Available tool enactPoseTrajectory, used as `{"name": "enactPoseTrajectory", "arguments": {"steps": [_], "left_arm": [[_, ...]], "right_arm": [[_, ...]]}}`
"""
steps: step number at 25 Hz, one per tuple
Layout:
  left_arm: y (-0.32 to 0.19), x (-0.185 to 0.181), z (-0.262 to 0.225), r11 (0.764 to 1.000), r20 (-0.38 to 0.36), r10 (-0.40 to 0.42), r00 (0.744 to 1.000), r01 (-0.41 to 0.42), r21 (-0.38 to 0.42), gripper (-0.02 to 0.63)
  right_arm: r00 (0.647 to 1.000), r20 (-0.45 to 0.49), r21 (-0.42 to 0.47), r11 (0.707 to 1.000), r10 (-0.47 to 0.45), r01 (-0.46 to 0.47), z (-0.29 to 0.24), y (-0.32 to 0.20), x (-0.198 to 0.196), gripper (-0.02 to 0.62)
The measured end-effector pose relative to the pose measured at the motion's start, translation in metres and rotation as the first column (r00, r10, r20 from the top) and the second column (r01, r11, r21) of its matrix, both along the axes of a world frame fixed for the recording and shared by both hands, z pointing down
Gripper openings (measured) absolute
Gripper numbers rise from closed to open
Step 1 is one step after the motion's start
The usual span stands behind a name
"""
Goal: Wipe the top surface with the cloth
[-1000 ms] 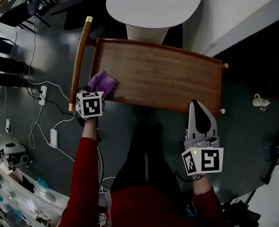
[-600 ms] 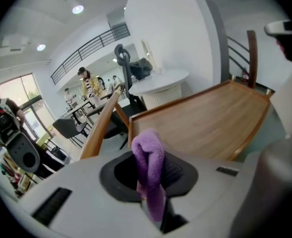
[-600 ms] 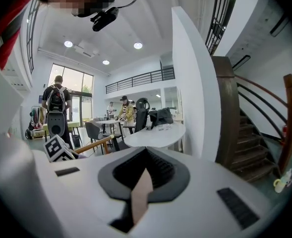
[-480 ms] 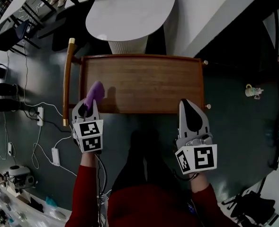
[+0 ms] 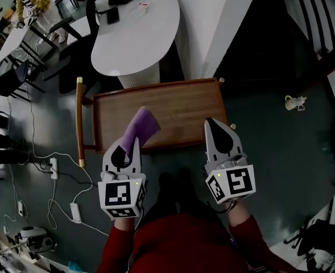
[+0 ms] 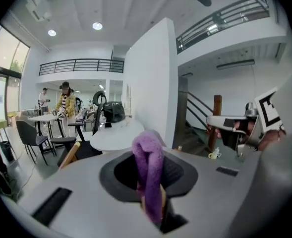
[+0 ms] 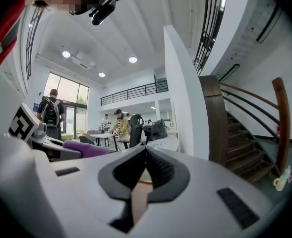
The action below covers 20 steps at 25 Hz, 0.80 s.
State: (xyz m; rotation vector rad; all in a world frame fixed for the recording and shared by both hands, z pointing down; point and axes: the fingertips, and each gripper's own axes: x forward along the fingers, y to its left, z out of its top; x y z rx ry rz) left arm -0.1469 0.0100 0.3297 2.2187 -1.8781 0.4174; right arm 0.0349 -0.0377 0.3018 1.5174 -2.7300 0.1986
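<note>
A wooden cart with a brown top surface (image 5: 178, 110) stands below me in the head view. A purple cloth (image 5: 139, 127) sticks up from my left gripper (image 5: 126, 148), which is shut on it and raised above the cart's near left edge. The left gripper view shows the cloth (image 6: 149, 172) pinched between the jaws, its folded end pointing upward. My right gripper (image 5: 218, 134) hovers over the cart's near right edge, lifted off it. Its jaws are closed together with nothing between them, as the right gripper view (image 7: 145, 166) shows.
A white oval table (image 5: 134, 30) stands just beyond the cart. A wooden handle bar (image 5: 78, 121) runs along the cart's left side. Cables and power strips (image 5: 53, 169) lie on the dark floor to the left. A small toy figure (image 5: 293, 102) sits on the floor at the right.
My left gripper has lifted the cloth off the cart's left end and drawn it back toward me. Both grippers now point up and forward. The head view has shifted.
</note>
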Motion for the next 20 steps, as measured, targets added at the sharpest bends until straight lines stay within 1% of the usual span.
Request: {"name": "enactPoseTrajectory", "arguments": {"steps": [3,7,10,15,17,20], "left_arm": [[0.003,0.014,-0.012,0.999,-0.033,0.023,0.999,-0.021,0.044,0.066],[0.007,0.016,-0.022,0.996,-0.062,0.025,0.998,-0.02,0.083,0.066],[0.006,0.013,-0.027,0.993,-0.055,0.018,0.998,-0.011,0.114,0.066],[0.001,0.009,-0.037,0.981,-0.049,0.024,0.999,-0.014,0.193,0.066],[0.001,0.007,-0.038,0.978,-0.049,0.02,0.999,-0.009,0.208,0.066],[0.001,0.006,-0.033,0.978,-0.049,0.012,0.999,-0.002,0.209,0.066]], "right_arm": [[1.0,0.019,0.009,1.0,0.016,-0.016,-0.003,0.001,0.007,0.012],[0.999,0.034,0.022,1.0,0.02,-0.021,-0.008,0.004,0.011,0.012],[1.0,0.03,0.035,0.999,0.011,-0.012,-0.009,0.002,0.01,0.012],[1.0,0.023,0.043,0.999,0.0,-0.001,-0.005,-0.001,0.003,0.012],[1.0,0.027,0.044,0.999,-0.004,0.003,-0.005,0.0,0.002,0.012],[0.999,0.032,0.046,0.999,-0.014,0.013,-0.005,0.002,0.0,0.012]]}}
